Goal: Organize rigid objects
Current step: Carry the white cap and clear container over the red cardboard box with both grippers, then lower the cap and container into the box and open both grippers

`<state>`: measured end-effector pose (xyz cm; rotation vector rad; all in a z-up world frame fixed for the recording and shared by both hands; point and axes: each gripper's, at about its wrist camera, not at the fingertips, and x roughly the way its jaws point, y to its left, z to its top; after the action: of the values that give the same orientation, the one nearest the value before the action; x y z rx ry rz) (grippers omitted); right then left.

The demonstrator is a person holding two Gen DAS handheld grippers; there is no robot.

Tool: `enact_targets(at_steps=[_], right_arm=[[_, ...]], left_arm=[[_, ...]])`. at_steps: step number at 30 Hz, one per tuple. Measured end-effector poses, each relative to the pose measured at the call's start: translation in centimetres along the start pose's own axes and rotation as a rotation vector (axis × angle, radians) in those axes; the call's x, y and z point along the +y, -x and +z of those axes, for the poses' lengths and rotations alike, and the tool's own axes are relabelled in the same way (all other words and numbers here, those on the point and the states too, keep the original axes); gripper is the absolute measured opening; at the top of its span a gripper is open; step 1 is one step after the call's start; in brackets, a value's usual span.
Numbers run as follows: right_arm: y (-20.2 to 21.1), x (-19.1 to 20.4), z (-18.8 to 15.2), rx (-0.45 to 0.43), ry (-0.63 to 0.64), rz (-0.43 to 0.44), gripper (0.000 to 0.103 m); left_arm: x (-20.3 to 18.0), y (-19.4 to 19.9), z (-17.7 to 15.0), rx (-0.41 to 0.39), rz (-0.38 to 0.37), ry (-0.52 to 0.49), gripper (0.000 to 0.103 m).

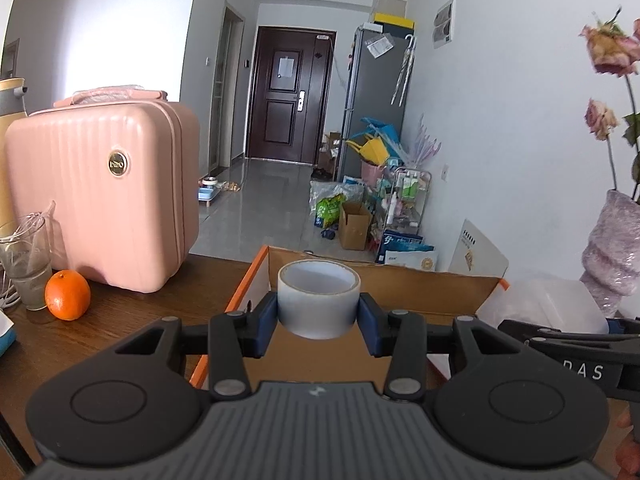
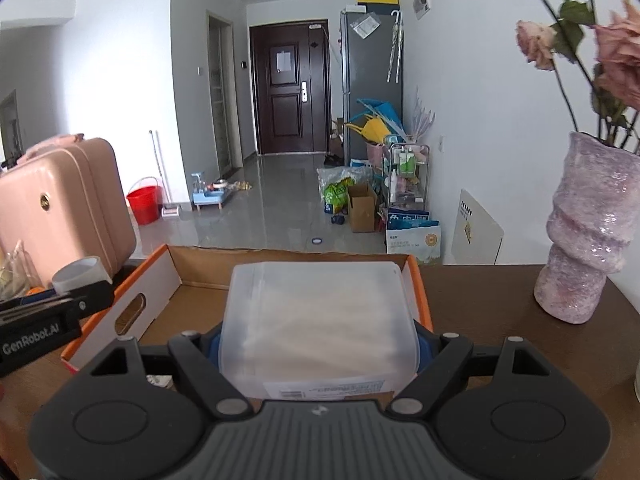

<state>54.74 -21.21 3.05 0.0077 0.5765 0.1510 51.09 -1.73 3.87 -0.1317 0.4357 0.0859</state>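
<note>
Cardboard box with orange rim open on brown table; grey tape roll clamped in left gripper above it, frosted plastic container clamped in right gripper. Pink ribbed suitcase and orange left of box, purple vase right.

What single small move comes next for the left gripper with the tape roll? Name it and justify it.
Probably lower it a little, then release. The left gripper is clamped on the tape roll, which hangs above the open cardboard box; the box floor beneath looks bare, and the plastic container sits further right.
</note>
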Motion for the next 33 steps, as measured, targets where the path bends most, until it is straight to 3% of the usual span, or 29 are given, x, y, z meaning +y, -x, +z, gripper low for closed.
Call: enact_targets(at_steps=[18, 20, 21, 22, 25, 33], right_arm=[[-4.2, 1.3, 0.4, 0.067, 0.044, -0.031, 0.082], [-4.0, 1.2, 0.4, 0.058, 0.049, -0.037, 0.087], [-3.9, 1.2, 0.4, 0.058, 0.051, -0.048, 0.092], [-3.8, 1.2, 0.3, 0.053, 0.056, -0.059, 0.101], [-3.3, 1.2, 0.1, 0.047, 0.072, -0.071, 0.103], [-2.5, 1.0, 0.1, 0.030, 0.070, -0.067, 0.103]], left_arm=[[1.4, -4.4, 0.1, 0.080, 0.023, -0.020, 0.045], [1.6, -4.4, 0.2, 0.089, 0.031, -0.016, 0.060], [1.8, -4.4, 0.3, 0.091, 0.032, -0.010, 0.083], [1.9, -4.3, 0.4, 0.087, 0.038, -0.002, 0.099], [2.1, -3.7, 0.6, 0.066, 0.072, -0.004, 0.103], [2.1, -3.1, 0.8, 0.057, 0.071, -0.003, 0.103]])
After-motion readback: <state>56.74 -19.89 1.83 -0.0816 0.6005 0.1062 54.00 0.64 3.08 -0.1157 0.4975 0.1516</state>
